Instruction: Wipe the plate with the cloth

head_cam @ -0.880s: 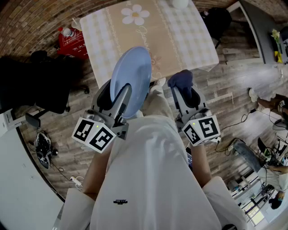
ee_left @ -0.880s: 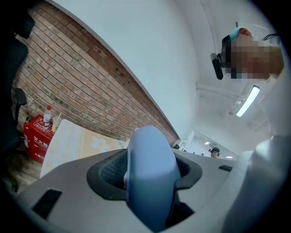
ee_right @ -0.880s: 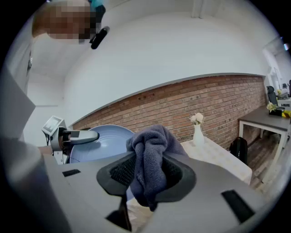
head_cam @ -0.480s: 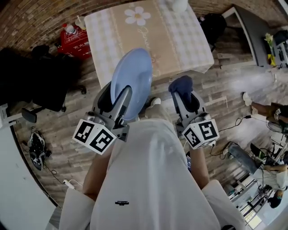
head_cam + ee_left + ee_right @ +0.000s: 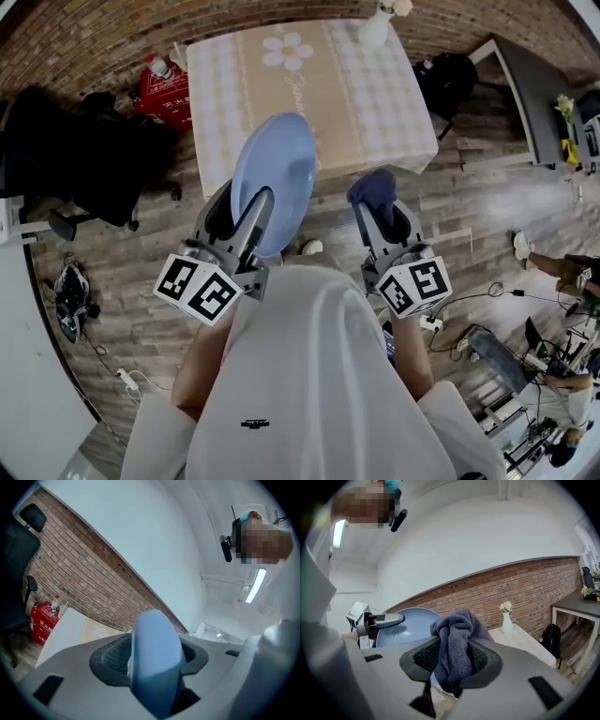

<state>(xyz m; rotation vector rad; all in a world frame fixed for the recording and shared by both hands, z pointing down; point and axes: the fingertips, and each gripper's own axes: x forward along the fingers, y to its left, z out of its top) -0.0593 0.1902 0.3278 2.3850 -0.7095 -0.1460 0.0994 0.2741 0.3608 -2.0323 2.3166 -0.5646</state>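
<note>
One square table, covered by a checked tablecloth with a daisy print, stands on the wood-plank floor ahead of the person. In front of its near edge the pale blue plate is held up on edge, its lower rim pinched between the jaws of the left gripper. Just to its right and apart from it, the right gripper has its jaws clamped on a bunched dark blue cloth, which sticks out past the fingertips. A white vase stands at the table's far edge.
</note>
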